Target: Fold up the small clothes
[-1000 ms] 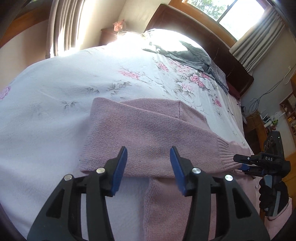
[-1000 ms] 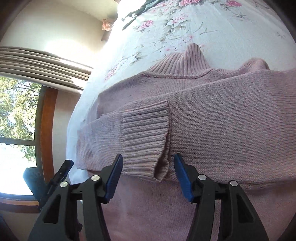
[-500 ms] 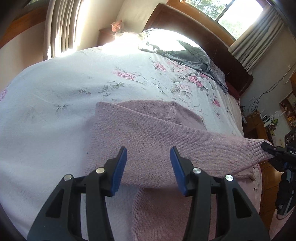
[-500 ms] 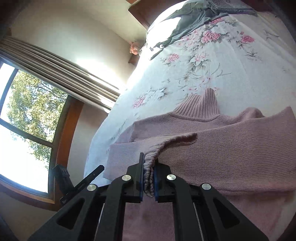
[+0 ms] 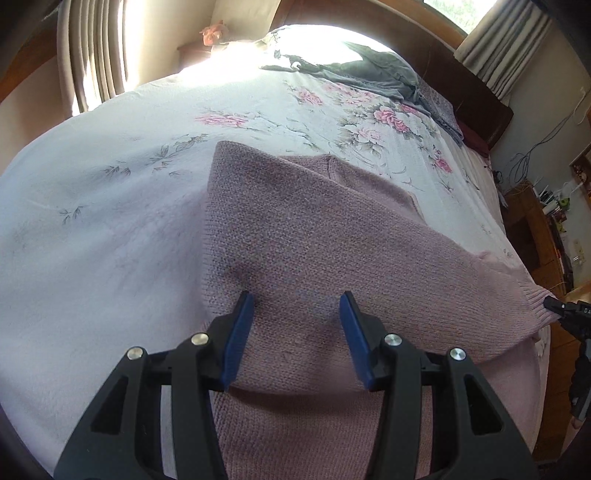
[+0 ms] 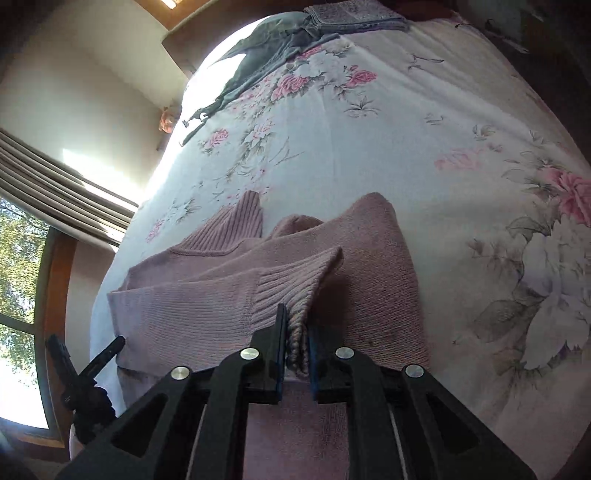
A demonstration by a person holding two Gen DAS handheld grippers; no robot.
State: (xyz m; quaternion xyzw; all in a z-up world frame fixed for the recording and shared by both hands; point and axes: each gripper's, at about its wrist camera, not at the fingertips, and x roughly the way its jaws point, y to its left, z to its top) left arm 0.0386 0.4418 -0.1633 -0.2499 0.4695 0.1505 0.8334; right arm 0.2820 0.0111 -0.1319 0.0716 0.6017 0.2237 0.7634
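A pink knit sweater [image 5: 314,236] lies on the floral bedspread [image 5: 110,206] with one sleeve laid across its body. My left gripper [image 5: 297,310] is open, its blue pads pressed down on that sleeve near the shoulder. My right gripper [image 6: 297,332] is shut on the ribbed sleeve cuff [image 6: 295,284] and holds it lifted above the sweater body [image 6: 373,280]. The ribbed collar [image 6: 236,229] points away across the bed. In the left wrist view the right gripper [image 5: 554,306] shows at the far right, pinching the cuff.
Grey clothes [image 5: 362,70] and a folded grey cloth [image 6: 354,14] lie near the dark headboard [image 5: 476,99]. Curtains [image 5: 96,51] hang at the left. A wooden shelf with clutter [image 5: 546,221] stands past the bed's right edge.
My right gripper shut on the sleeve cuff, lifted it and carried it to the right, stretching the sleeve. My left gripper moved forward and down onto the sleeve.
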